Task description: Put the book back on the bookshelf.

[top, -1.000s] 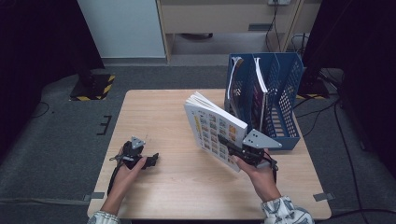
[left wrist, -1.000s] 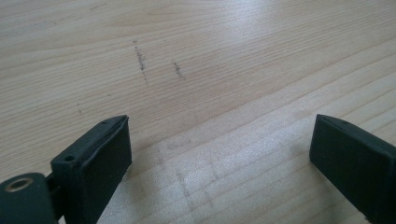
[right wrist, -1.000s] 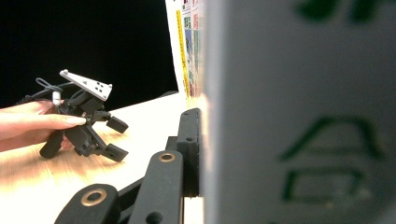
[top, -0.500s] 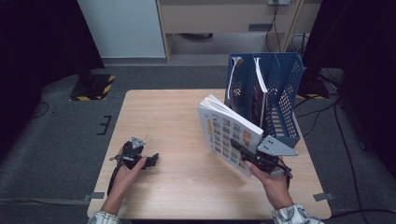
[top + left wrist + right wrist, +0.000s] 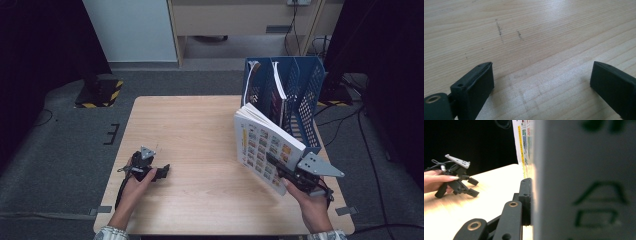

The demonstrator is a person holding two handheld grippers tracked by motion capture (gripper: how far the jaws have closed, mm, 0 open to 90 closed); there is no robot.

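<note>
right gripper (image 5: 281, 169) has its fingers clamped on the book (image 5: 262, 148), held upright just beside the blue file rack (image 5: 305, 107), not slotted in yet. left gripper (image 5: 159, 172) rests wide open, holding nothing, on the worktop (image 5: 200, 130).

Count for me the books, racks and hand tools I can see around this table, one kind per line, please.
Books held in a tool: 1, the book in the right tool.
Books standing in the rack: 2, and.
Racks: 1, the blue rack.
Hand tools: 2, counting the left tool.
Total: 6.
</note>
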